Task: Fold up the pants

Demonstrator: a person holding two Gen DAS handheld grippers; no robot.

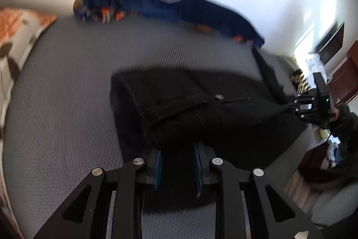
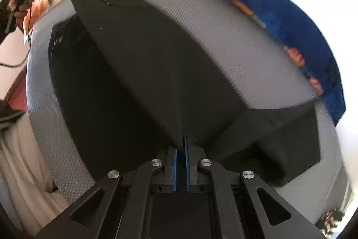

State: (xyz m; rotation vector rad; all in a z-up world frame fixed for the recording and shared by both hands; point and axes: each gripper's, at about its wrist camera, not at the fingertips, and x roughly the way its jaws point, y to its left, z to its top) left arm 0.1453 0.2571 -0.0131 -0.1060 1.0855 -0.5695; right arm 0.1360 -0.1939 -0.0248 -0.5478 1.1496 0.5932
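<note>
Pants (image 1: 190,102) stretch black across the grey bed (image 1: 67,104); left claw (image 1: 179,162) grips their waistband at six o'clock, right claw (image 2: 180,153) pinches a fold.

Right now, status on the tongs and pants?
Left tongs and right tongs both clamped on black pants, lifted taut over grey mattress. Blue bedding beyond, not obstructing.

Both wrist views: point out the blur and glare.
Left wrist view: motion blur smears the black pants and blue-orange patterned cloth; window glare at right. Right wrist view: grey textured mattress streaked with blur, the white wall overexposed, fisheye bending everything.
</note>
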